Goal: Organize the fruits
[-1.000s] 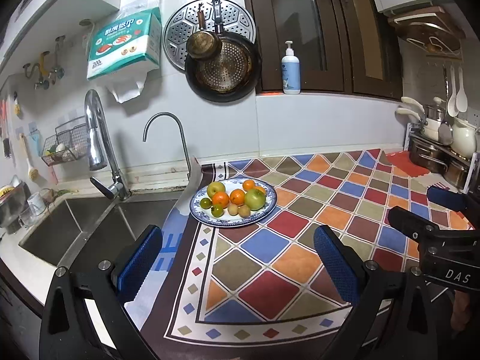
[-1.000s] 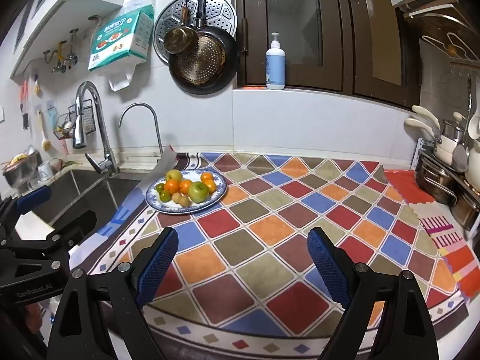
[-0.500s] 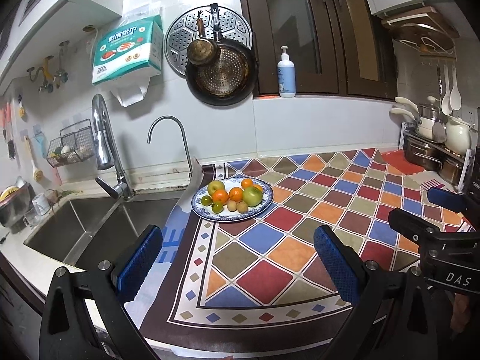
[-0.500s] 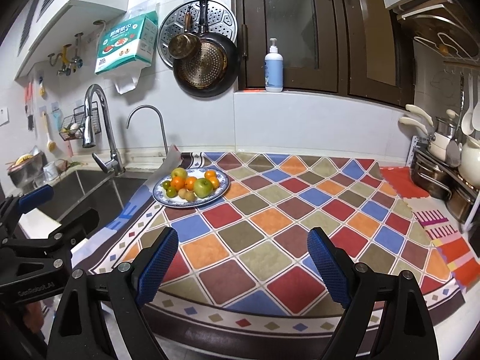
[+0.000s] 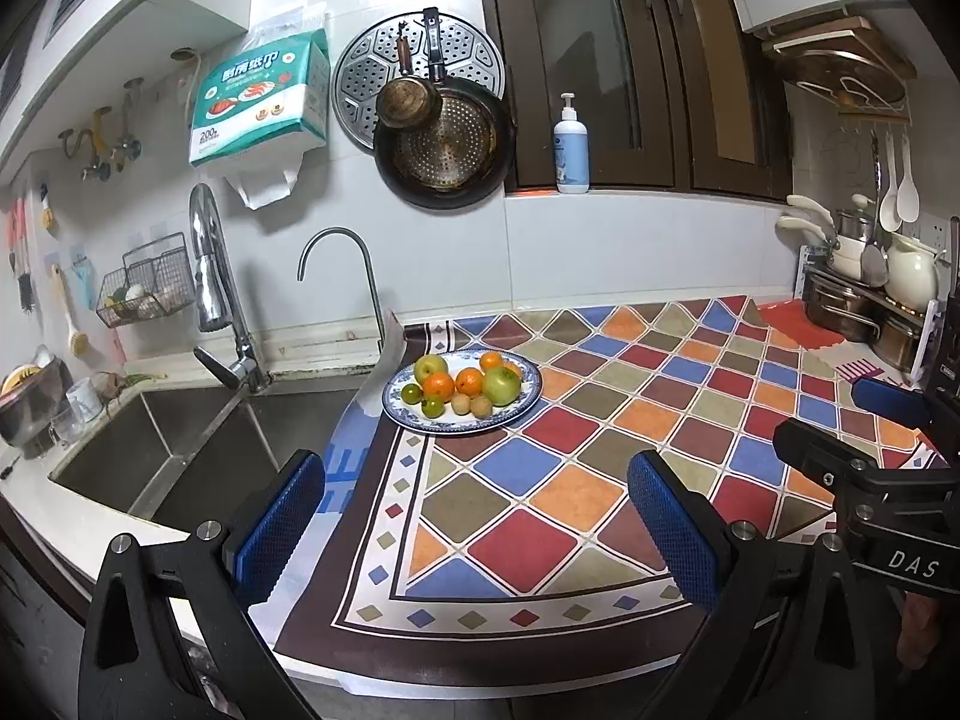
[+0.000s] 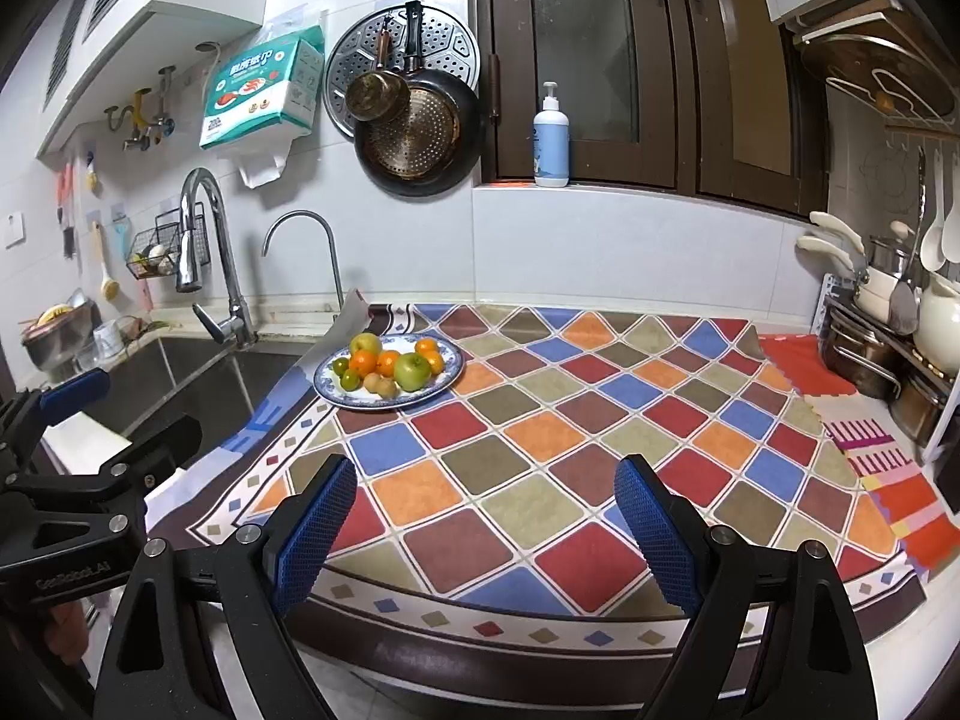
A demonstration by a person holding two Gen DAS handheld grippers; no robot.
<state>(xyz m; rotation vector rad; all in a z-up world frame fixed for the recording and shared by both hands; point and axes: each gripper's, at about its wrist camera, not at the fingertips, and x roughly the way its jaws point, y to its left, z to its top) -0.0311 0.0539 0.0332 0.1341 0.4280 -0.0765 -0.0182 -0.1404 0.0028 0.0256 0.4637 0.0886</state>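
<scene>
Fruits (image 5: 461, 387) heaped on plate (image 5: 528, 402), long axis sideways.

The plate (image 5: 528, 387) looks like glazed ceramic, glossy, and the fruits (image 5: 462, 387) on it have smooth, slightly shiny skin. The mat (image 5: 540, 480) is matt, perhaps vinyl or cloth; the view is too coarse to tell. The sink (image 5: 180, 444) is brushed metal, the faucet (image 5: 210, 276) polished chrome, and the gripper pads (image 5: 279, 525) textured blue rubber.

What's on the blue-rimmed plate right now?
The plate holds two green apples, several oranges, two small green citrus and two brown kiwis, all piled close. Anything beneath or behind the pile is hidden.
</scene>
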